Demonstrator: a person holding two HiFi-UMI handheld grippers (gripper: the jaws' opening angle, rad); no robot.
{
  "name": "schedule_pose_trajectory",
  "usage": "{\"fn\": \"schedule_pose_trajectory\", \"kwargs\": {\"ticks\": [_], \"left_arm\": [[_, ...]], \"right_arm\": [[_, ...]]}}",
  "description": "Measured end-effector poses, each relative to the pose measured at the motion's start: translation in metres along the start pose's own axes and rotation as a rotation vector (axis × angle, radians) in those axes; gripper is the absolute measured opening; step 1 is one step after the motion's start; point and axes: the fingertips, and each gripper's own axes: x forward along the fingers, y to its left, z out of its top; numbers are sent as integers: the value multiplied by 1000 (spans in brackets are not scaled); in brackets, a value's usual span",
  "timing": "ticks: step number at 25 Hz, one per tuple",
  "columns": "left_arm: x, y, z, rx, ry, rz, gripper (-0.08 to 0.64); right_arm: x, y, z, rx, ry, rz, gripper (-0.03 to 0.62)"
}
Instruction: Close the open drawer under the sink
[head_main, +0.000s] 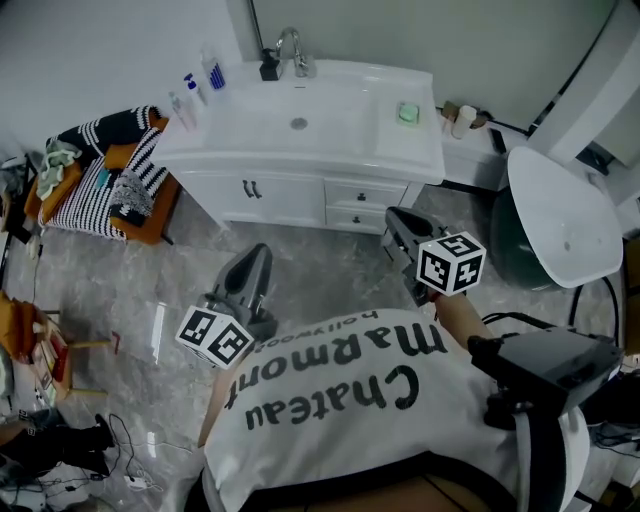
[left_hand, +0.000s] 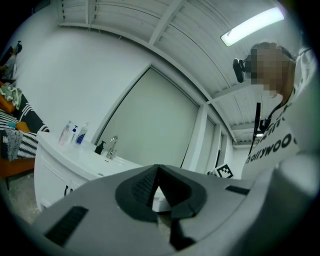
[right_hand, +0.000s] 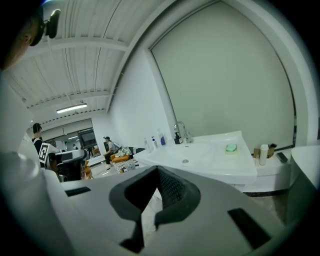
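The white vanity cabinet (head_main: 300, 195) stands straight ahead, with a toilet (head_main: 560, 215) close on its right. The drawers under the sink are the two fronts (head_main: 365, 194) right of the cabinet doors. Only the head view shows them, and both look nearly flush there, so I cannot tell which is ajar. The right gripper (head_main: 393, 214) sits just before the lower front, its claw pressed together on nothing; the left gripper (head_main: 258, 252) hangs further back, likewise closed and empty. Judging from this, a narrow closed tip pushing off-centre could skew the drawer, slip onto its small handle, or meet the wrong front. Both gripper views lose the drawers behind their own bodies. The right gripper view adds the basin top and green soap (right_hand: 230, 147); the left gripper view adds the bottles (left_hand: 75, 134).
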Motion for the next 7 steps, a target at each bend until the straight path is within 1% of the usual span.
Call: {"fn": "schedule_pose_trajectory", "kwargs": {"ticks": [4,7], "left_arm": [[-1,1,-1,13,0,-12,8],[-2,0,0,8,0,-3,8]], "right_arm": [[3,2,-1,-4,2,10,11],[4,2,-2,-7,6,12,11]]}}
